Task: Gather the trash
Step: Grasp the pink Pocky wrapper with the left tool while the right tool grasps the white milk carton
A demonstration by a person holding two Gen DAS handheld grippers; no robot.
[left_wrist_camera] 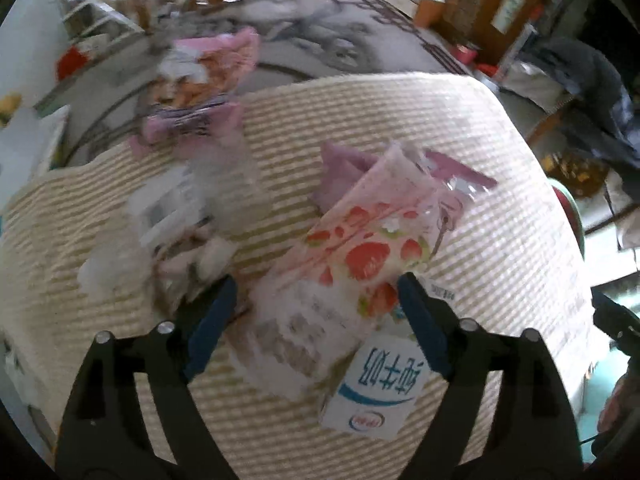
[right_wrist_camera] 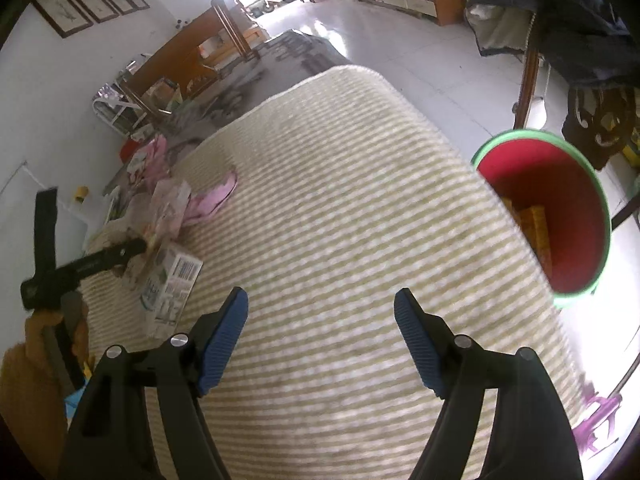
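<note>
From my remote seat I count one milk carton (left_wrist_camera: 370, 394), one strawberry wrapper (left_wrist_camera: 360, 248), one red bin (right_wrist_camera: 556, 216), four framed pictures (right_wrist_camera: 90, 2).

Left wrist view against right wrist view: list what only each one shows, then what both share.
Only the left wrist view: the strawberry wrapper face-on between the open fingers of the left hand-held gripper, and the milk carton's blue lettering.

Only the right wrist view: the inside of the red bin with yellow trash at its bottom, the framed pictures on the wall, and the right hand-held gripper open over bare mat.

Both: the striped mat, the milk carton, the pink wrappers.
</note>
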